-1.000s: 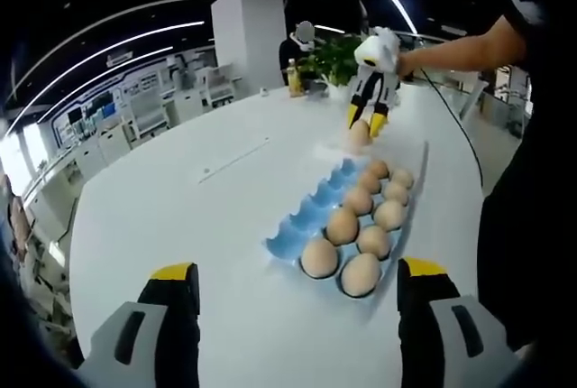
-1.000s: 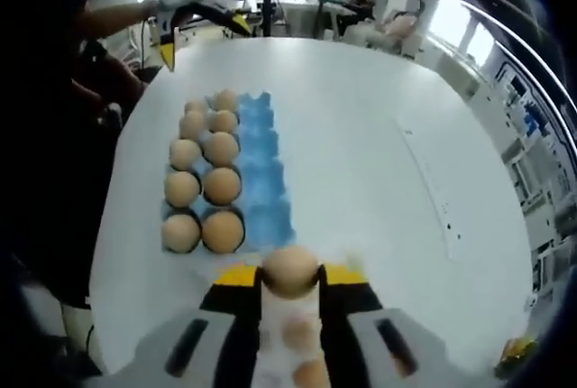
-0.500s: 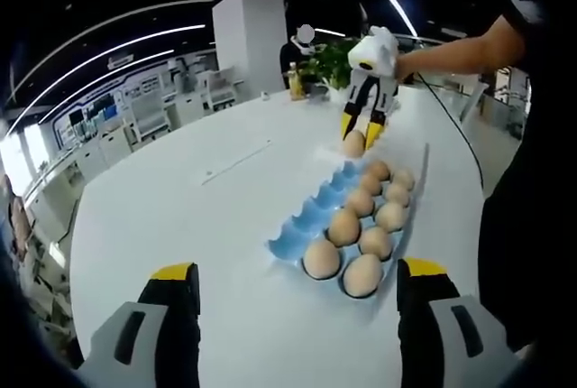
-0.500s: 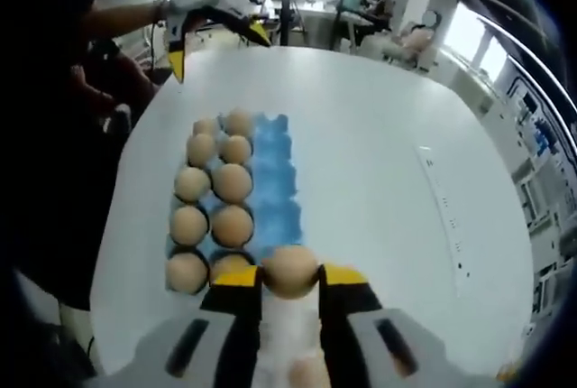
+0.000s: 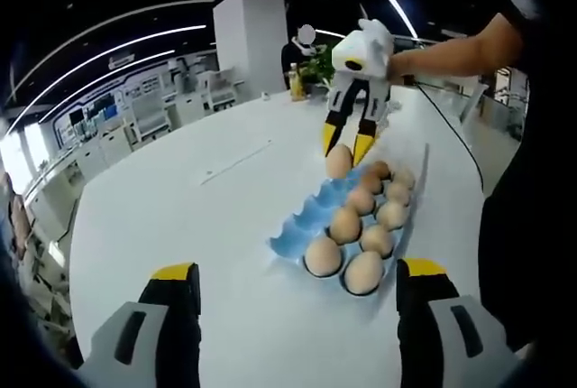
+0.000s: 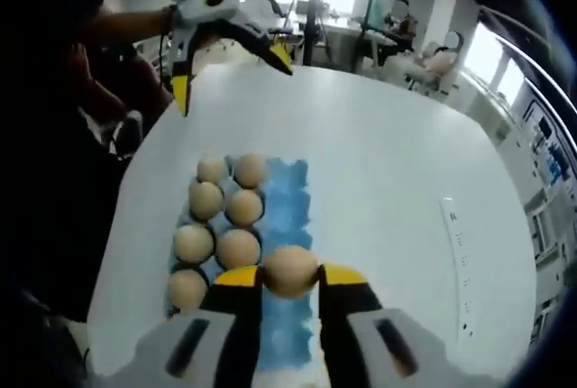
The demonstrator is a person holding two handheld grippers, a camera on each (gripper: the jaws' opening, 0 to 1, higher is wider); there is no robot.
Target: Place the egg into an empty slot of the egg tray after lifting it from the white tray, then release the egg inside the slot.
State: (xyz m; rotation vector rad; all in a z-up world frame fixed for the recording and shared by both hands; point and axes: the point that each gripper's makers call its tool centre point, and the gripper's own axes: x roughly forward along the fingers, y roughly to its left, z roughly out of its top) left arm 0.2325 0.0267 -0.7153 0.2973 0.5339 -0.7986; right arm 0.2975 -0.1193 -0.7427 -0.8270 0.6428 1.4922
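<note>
white table (image 5: 180, 217); right gripper (image 6: 290, 272) clamps egg (image 6: 290, 270) upright over egg tray (image 6: 281, 217).

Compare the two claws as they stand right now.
The right claw is shut on a tan egg; the left claw, jaws wide apart, holds nothing. The right claw hangs over the blue egg tray, above its column of bare slots; the left claw sits back from the tray's near end, over the white table. Both have yellow-tipped black jaws on grey bodies.
</note>
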